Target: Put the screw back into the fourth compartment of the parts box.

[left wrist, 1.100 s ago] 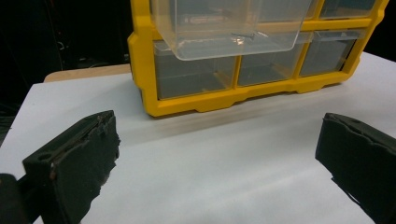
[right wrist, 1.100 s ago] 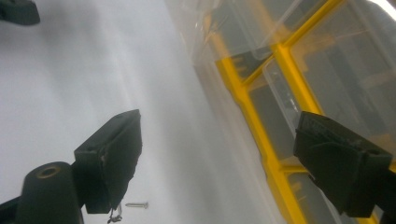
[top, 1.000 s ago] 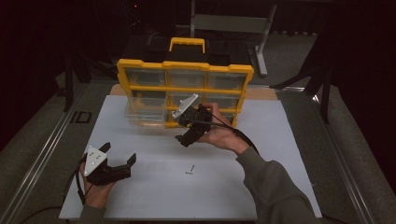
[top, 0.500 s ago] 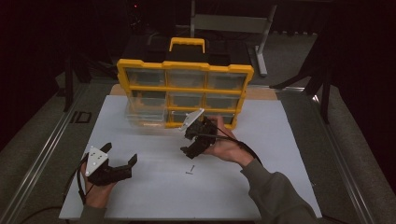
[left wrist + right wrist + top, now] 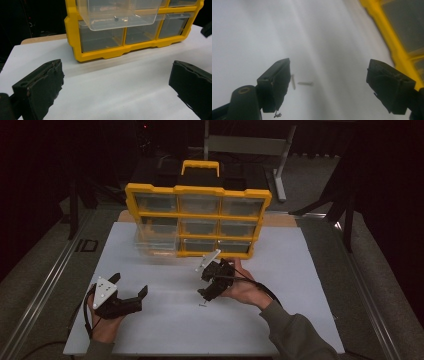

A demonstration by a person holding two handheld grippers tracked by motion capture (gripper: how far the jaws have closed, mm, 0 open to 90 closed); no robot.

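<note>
A: Lying flat on the white bench (image 5: pixel 310 320) is a small screw (image 5: pixel 202 305), just under the tip of the right gripper (image 5: pixel 209 290). In the right gripper view the screw (image 5: pixel 305 83) sits between the two black jaws, nearer the left one, with a second thin streak beside it that is too blurred to name.

B: Is the screw held?

A: No. The jaws stand wide, well apart on either side of it, and nothing touches their pads. They have just been closing a little, with the screw on the bench between them and not gripped.

B: How does the gripper point?

A: Down and toward the person's left in the high view, tilted over the screw, with the person's right hand (image 5: pixel 245 290) behind it and a cable trailing to the sleeve.

B: And the other one?

A: The left gripper (image 5: pixel 129 296) hovers low over the bench near its front left corner. Its jaws are wide too, with only bare bench between them in the left gripper view.

B: What lies beyond?

A: A yellow organiser (image 5: pixel 200 222) with clear drawers stands upright at the far side of the bench. One clear drawer (image 5: pixel 120 12) on its left side is pulled out, and a tiny dark piece (image 5: pixel 115 17) lies in it.
</note>
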